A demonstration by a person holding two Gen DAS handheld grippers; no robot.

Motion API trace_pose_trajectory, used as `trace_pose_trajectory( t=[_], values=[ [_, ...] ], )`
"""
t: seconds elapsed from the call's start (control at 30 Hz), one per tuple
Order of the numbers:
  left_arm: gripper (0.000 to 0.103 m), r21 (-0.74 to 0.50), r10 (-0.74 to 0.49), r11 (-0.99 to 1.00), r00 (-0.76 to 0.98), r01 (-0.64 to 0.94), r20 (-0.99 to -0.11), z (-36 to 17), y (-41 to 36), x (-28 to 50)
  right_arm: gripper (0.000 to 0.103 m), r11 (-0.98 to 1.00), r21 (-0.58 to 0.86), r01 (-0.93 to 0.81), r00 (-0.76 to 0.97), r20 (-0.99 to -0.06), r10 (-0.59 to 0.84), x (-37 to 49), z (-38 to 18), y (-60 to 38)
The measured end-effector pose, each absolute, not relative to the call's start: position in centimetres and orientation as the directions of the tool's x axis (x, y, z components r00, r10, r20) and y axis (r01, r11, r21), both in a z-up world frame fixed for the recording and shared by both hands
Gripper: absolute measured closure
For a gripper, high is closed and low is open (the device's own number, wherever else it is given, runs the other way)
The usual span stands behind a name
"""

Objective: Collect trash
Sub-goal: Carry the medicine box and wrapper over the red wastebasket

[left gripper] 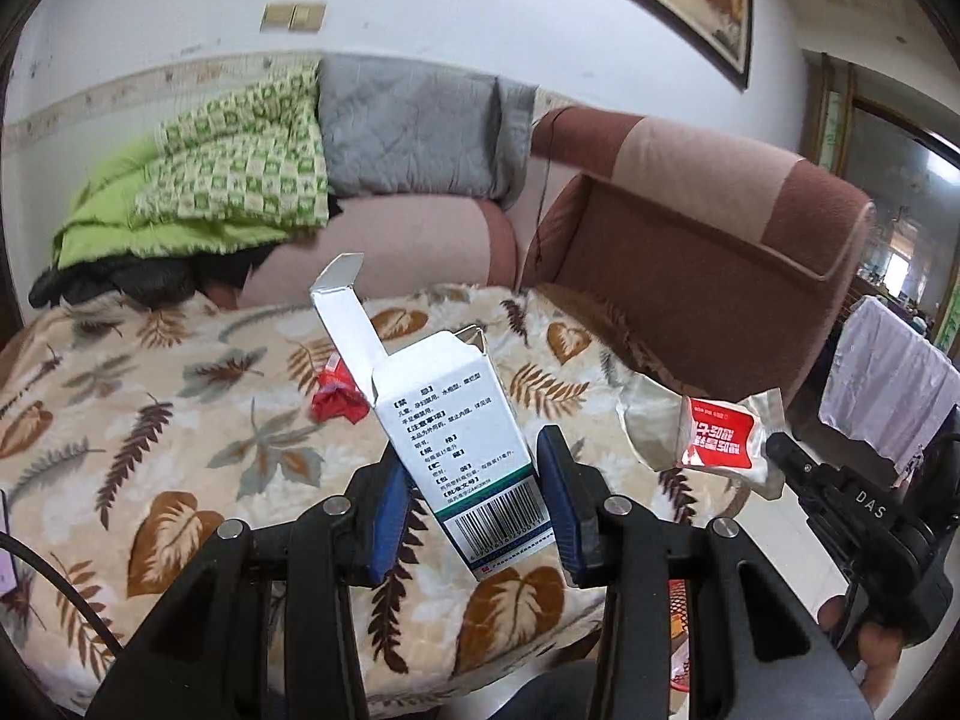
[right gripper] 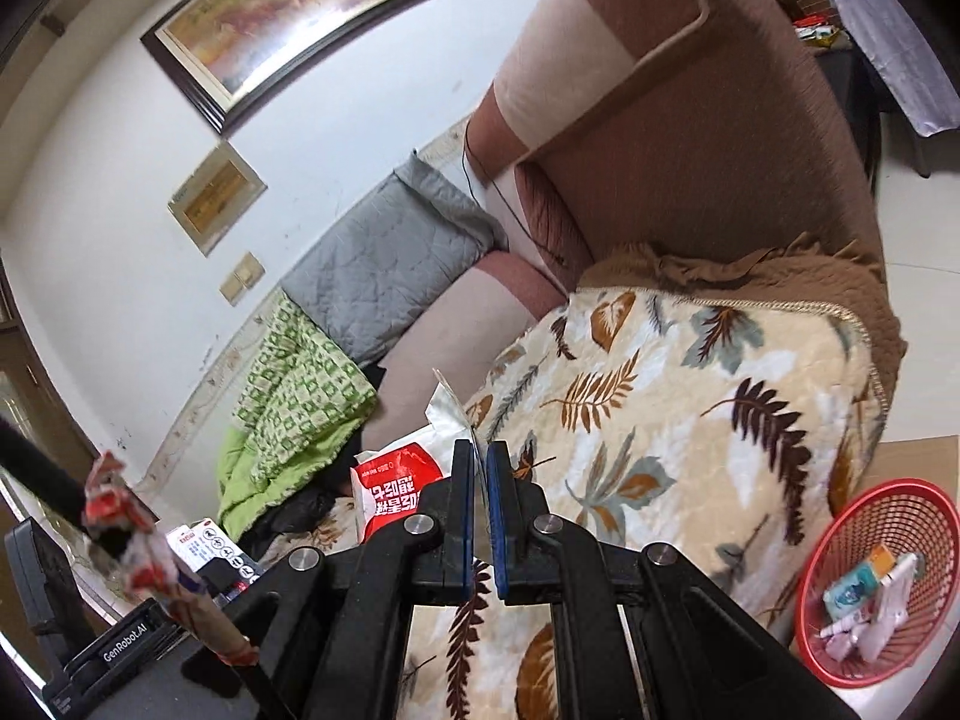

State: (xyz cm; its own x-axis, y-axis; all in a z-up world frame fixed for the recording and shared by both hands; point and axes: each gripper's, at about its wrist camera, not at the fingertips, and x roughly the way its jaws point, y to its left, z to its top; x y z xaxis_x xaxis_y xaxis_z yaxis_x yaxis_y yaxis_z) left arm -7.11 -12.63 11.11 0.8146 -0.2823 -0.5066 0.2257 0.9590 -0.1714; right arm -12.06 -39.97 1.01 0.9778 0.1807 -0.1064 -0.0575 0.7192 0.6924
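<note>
Now we hold one piece of trash in each pair of tongs above the leaf-patterned blanket [left gripper: 180, 420].

Our left tongs [left gripper: 474, 498] are clamped on the lower end of a white medicine box [left gripper: 456, 420], its top flap open and tilted up. Our right tongs [right gripper: 479, 516] are pinched together on the edge of a red-and-white wrapper [right gripper: 396, 486]. Further toward the blanket's far edge lies a crumpled red scrap [left gripper: 339, 402]. Off the blanket's right edge, a red mesh basket [right gripper: 840, 540] on the floor holds several discarded packets.

Leaf-print blanket [left gripper: 180, 420] over sofa [left gripper: 690, 228]; grey cushion [left gripper: 414, 126].
</note>
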Motion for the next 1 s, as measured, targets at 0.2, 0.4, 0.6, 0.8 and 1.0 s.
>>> trace_pose_trajectory(
  t=[0.2, 0.4, 0.6, 0.8, 1.0],
  values=[
    [0.063, -0.155, -0.307, 0.952, 0.834, 0.265, -0.458, 13.5, -13.4, -10.5, 0.098, 0.733, 0.678, -0.064, 0.985, -0.077, 0.157, -15.4, 2.0, -40.2],
    [0.063, -0.150, -0.328, 0.944, 0.833, 0.292, -0.446, 14.2, -14.3, -12.1, 0.098, 0.738, 0.672, -0.066, 0.988, -0.061, 0.144, -17.3, 2.4, -40.7],
    [0.063, -0.138, -0.340, 0.940, 0.831, 0.312, -0.441, 14.4, -15.2, -13.0, 0.098, 0.738, 0.673, -0.050, 0.992, -0.051, 0.115, -18.8, 2.4, -41.7],
    [0.063, -0.131, -0.353, 0.935, 0.823, 0.330, -0.444, 14.3, -16.1, -13.5, 0.098, 0.740, 0.672, -0.030, 0.995, -0.052, 0.088, -20.1, 2.2, -42.7],
    [0.063, -0.116, -0.376, 0.924, 0.810, 0.365, -0.449, 14.2, -17.9, -14.1, 0.098, 0.743, 0.669, 0.006, 0.998, -0.052, 0.039, -21.8, 2.1, -44.2]
  ],
)
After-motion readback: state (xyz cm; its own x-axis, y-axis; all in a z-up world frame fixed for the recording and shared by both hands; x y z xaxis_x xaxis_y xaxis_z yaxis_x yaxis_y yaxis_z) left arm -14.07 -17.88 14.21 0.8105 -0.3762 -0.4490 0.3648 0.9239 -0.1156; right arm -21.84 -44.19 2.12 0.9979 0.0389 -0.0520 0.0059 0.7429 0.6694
